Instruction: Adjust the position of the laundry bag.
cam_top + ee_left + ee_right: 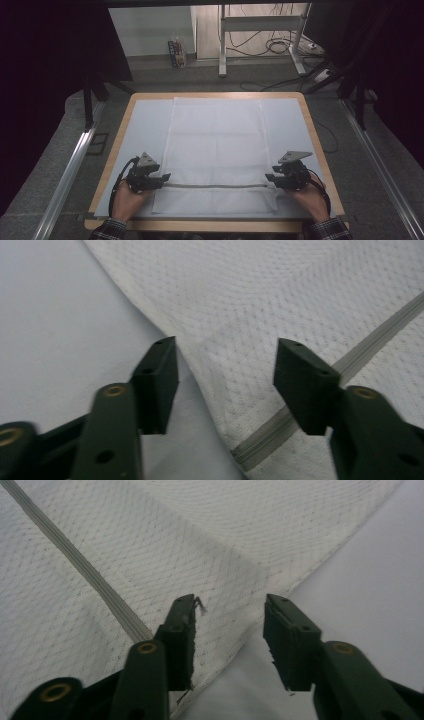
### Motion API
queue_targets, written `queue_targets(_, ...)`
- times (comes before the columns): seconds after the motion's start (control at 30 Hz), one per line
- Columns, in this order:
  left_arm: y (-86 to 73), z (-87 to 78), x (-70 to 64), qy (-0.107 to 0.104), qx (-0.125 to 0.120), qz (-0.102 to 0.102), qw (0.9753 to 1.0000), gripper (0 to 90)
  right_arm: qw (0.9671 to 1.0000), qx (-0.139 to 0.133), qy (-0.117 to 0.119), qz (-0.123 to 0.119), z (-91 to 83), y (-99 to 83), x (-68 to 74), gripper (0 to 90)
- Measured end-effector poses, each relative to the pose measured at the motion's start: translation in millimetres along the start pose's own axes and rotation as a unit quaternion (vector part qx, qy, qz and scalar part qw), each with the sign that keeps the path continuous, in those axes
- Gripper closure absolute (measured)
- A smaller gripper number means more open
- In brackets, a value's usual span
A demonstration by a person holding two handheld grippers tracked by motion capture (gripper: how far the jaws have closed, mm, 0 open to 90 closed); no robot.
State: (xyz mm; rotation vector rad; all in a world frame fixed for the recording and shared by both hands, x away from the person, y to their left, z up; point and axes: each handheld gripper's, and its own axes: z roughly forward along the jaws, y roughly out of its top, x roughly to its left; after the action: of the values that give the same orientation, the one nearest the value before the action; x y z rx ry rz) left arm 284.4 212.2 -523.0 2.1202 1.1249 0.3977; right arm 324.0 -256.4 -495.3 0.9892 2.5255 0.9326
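— At the middle of the table (120, 131), what is lying there, and how do you think it will handle?

— It is a white mesh bag (216, 150), spread flat on the pale sheet that covers the table, from the far edge almost to the near edge. A grey zipper (215, 186) runs across it in the lower part of the high view. I judge it is very light, soft and limp. It will not keep any shape when lifted, it will hang and fold. It is not fragile, but the open weave could catch on a jaw.

— Where is it good to take hold?

— At the two side edges near the zipper ends, I think. The hem and the zipper tape are thicker there, so the jaws get more than one thin layer.

— And the grippers now?

— The left gripper (225, 385) is wide open with nothing between its jaws. It stands over the bag's left edge. The right gripper (229, 630) is also wide open and empty, over the right edge.

— What do the gripper views add?

— The high view gives the whole layout: both grippers low in the frame, at the two ends of the zipper. The gripper views show the diamond weave, the ribbed zipper tape and the stitched hem (320, 562), and how each pair of jaws straddles the bag's edge.
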Motion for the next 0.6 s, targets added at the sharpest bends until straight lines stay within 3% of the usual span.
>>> queue_targets(0.03, -0.5, -0.6, -0.6, -0.001, -0.002, 0.004, 1.0000, 30.8, 1.0000, -0.004, 0.001, 0.002, -0.9, -1.2, 0.2, 44.2)
queue_targets(0.3, -4.7, -6.1, -11.3, -0.005, -0.002, 0.014, 0.9999, 9.7, 0.9998, -0.013, 0.013, 0.005, -5.0, -6.7, 3.6, 25.8)
queue_targets(0.47, -8.3, -8.7, -17.5, -0.012, 0.005, 0.021, 0.9997, 4.7, 0.9994, -0.020, 0.026, 0.008, -7.3, -9.4, 6.0, 18.2)
queue_targets(0.6, -13.0, -11.6, -20.6, -0.003, 0.003, 0.029, 0.9996, 2.6, 0.9989, -0.027, 0.037, 0.008, -10.4, -13.0, 7.8, 9.9)
